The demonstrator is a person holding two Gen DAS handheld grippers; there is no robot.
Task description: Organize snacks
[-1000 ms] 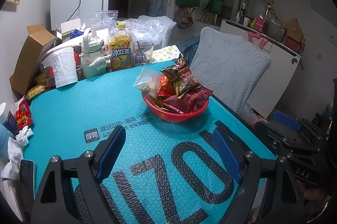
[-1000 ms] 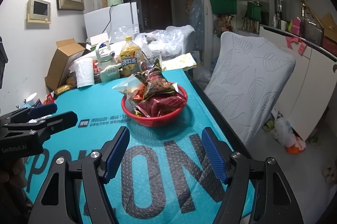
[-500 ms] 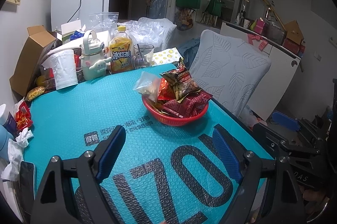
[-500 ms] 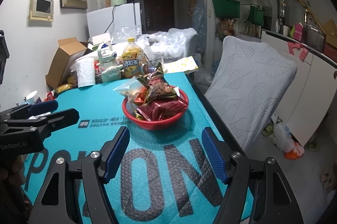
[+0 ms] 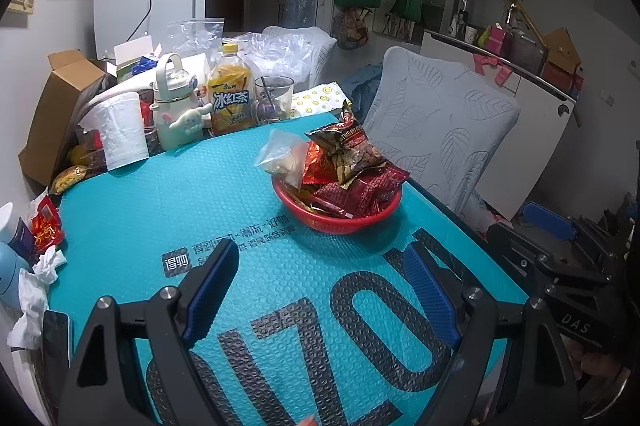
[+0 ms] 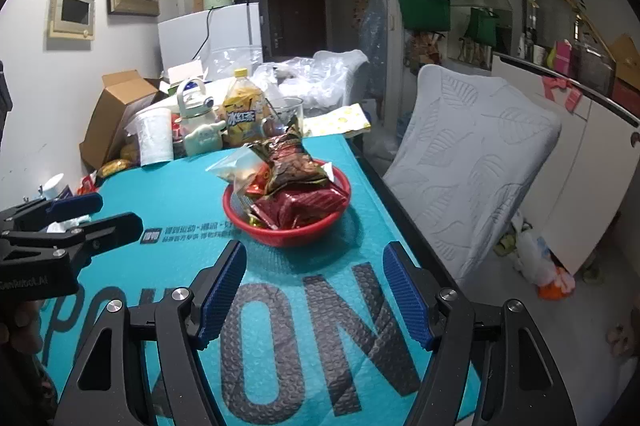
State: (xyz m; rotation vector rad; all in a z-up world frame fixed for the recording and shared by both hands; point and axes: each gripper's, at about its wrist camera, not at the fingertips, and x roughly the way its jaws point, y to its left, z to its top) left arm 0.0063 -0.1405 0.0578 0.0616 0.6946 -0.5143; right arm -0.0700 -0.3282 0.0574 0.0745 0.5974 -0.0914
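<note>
A red basket (image 5: 340,222) (image 6: 286,232) heaped with snack packets stands on the teal mat near the table's right edge. On top lie a dark nut bag (image 5: 352,150) (image 6: 292,162), red packets (image 5: 372,190) and a clear bag (image 5: 280,158). My left gripper (image 5: 320,266) is open and empty, above the mat short of the basket. My right gripper (image 6: 314,266) is open and empty, just in front of the basket. The left gripper also shows at the left of the right wrist view (image 6: 86,214).
At the table's far side stand a tea bottle (image 5: 232,98), a cream kettle jug (image 5: 176,106), a glass (image 5: 274,100), a white cup (image 5: 122,130) and a cardboard box (image 5: 56,110). Loose red packets (image 5: 46,226) and tissues (image 5: 36,286) lie left. A grey chair (image 6: 472,162) stands right.
Both grippers have drawn back slightly from the basket and stay open. Nothing on the table has moved.
</note>
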